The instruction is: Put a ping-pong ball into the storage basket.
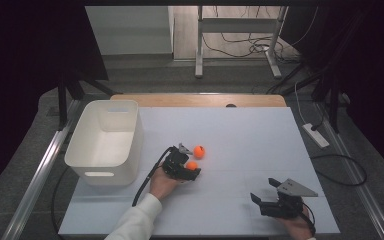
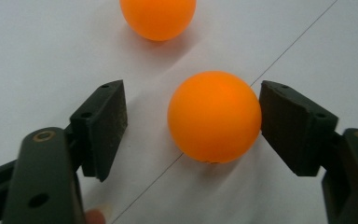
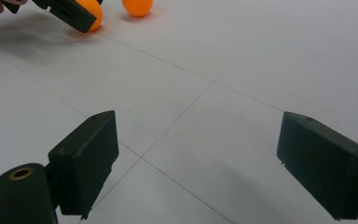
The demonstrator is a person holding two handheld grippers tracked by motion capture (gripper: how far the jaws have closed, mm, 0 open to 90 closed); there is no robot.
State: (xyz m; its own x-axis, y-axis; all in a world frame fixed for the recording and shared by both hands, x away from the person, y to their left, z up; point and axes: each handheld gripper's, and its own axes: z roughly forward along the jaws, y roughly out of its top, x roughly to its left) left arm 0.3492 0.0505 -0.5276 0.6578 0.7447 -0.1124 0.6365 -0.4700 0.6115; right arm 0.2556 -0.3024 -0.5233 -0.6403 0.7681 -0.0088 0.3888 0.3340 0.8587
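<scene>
Orange ball sits between left gripper jaws, right of white bin; one pad touching, other clear, not yet clamped. Next: close fully, then lift toward bin. Right gripper idle, jaws wide open.

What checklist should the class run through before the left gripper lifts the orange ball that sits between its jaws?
1. Nearer orange ball between the left gripper jaws: ok.
2. Both pads pressing on it: not ok; one pad is at the ball's side, the other pad stands apart with a gap.
3. Second orange ball out of the jaws' way: ok, it lies beyond them.
4. White bin upright with its top open: ok, beside the left hand.
5. Right gripper out of the way: ok, open over bare table, apart from both balls.
</scene>
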